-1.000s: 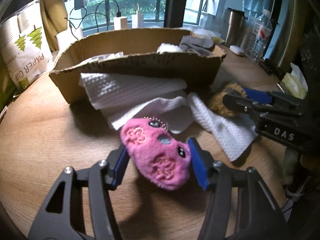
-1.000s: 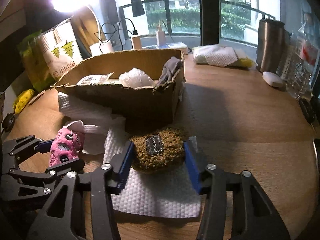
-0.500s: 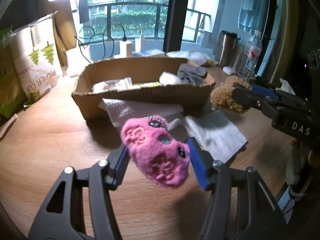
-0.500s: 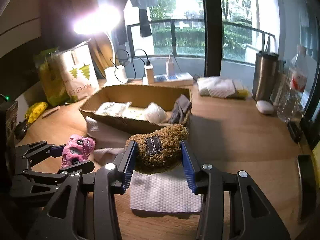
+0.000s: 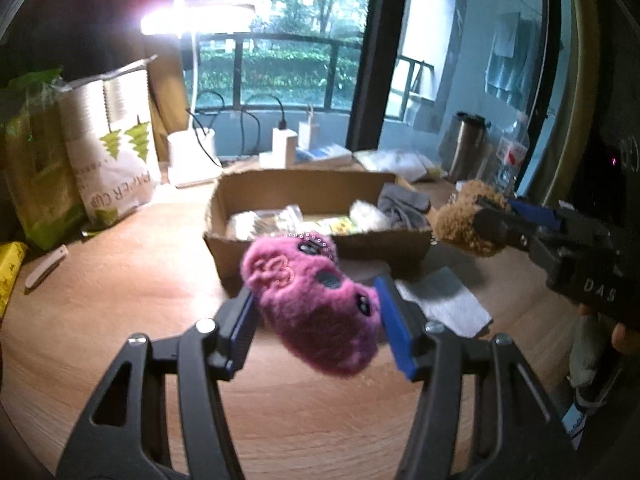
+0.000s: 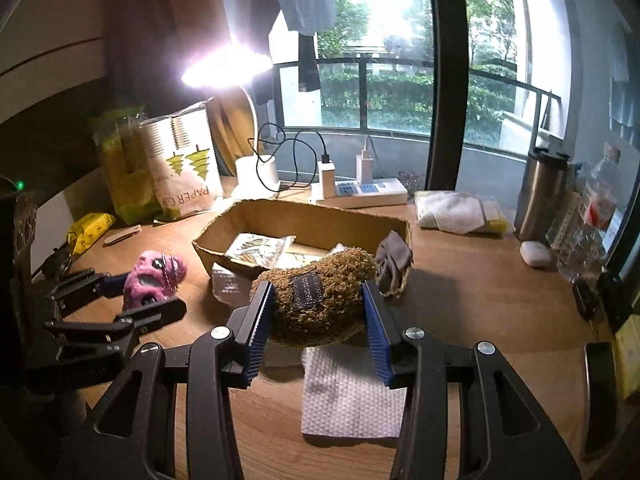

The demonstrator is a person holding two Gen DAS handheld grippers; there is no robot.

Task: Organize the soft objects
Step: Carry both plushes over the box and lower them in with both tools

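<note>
My left gripper (image 5: 316,320) is shut on a pink plush toy (image 5: 316,304) and holds it in the air, short of the cardboard box (image 5: 320,240). My right gripper (image 6: 320,320) is shut on a brown fuzzy plush (image 6: 320,296) with a dark label, held above the table in front of the box (image 6: 304,220). The brown plush also shows at the right in the left wrist view (image 5: 468,220). The pink toy shows at the left in the right wrist view (image 6: 154,276). The box holds packets, a white soft lump and a grey cloth (image 6: 394,256).
White paper towels (image 6: 352,396) lie on the wooden table in front of the box. A paper-cup bag (image 6: 180,168), a lit lamp (image 6: 224,68), a power strip (image 6: 360,192), a steel flask (image 6: 540,192) and a water bottle (image 6: 588,220) stand around the back.
Both grippers have risen from the table with their plush toys and pulled back from the box, so more of the room shows.
</note>
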